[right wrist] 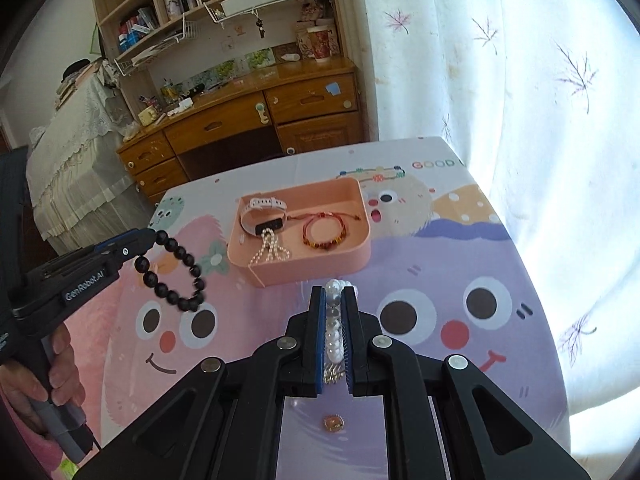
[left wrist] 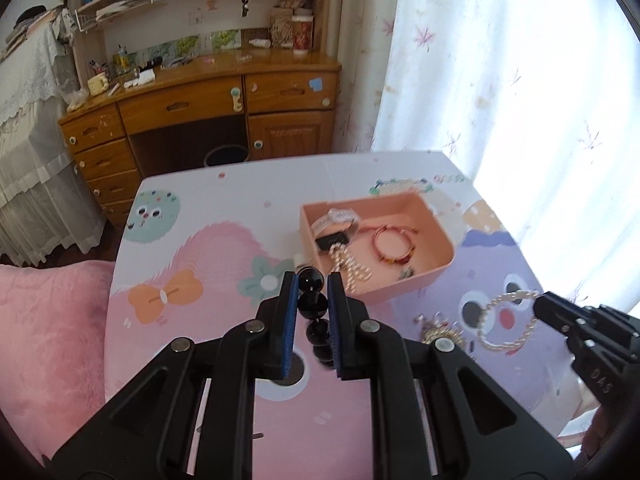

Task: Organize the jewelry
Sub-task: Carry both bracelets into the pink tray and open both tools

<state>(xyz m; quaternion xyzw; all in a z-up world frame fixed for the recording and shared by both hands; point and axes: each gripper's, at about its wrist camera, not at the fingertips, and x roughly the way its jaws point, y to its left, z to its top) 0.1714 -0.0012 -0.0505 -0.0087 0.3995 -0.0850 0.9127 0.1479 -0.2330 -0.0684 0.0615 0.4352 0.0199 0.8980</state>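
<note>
My left gripper (left wrist: pixel 312 280) is shut on a black bead bracelet (left wrist: pixel 313 304). In the right wrist view that bracelet (right wrist: pixel 162 289) hangs as a loop from the left gripper (right wrist: pixel 154 236) above the table. A pearl bracelet (right wrist: pixel 334 336) sits pinched in my right gripper (right wrist: pixel 333 292), which is shut on it. The same pearl bracelet (left wrist: pixel 485 316) dangles off the right gripper (left wrist: pixel 538 306) in the left wrist view. Ahead stands a pink tray (right wrist: pixel 320 266) holding a white watch (right wrist: pixel 264 204), a red cord bracelet (right wrist: pixel 325 232) and a pearl strand (right wrist: pixel 272 252).
A gold ornament (left wrist: pixel 440 334) lies on the cartoon-print tablecloth (right wrist: pixel 440 280) near the front. A wooden desk (left wrist: pixel 200 100) stands behind the table, a curtain (left wrist: pixel 520 80) hangs to the right, and a pink blanket (left wrist: pixel 48 320) lies to the left. A person's hand (right wrist: pixel 60 380) grips the left handle.
</note>
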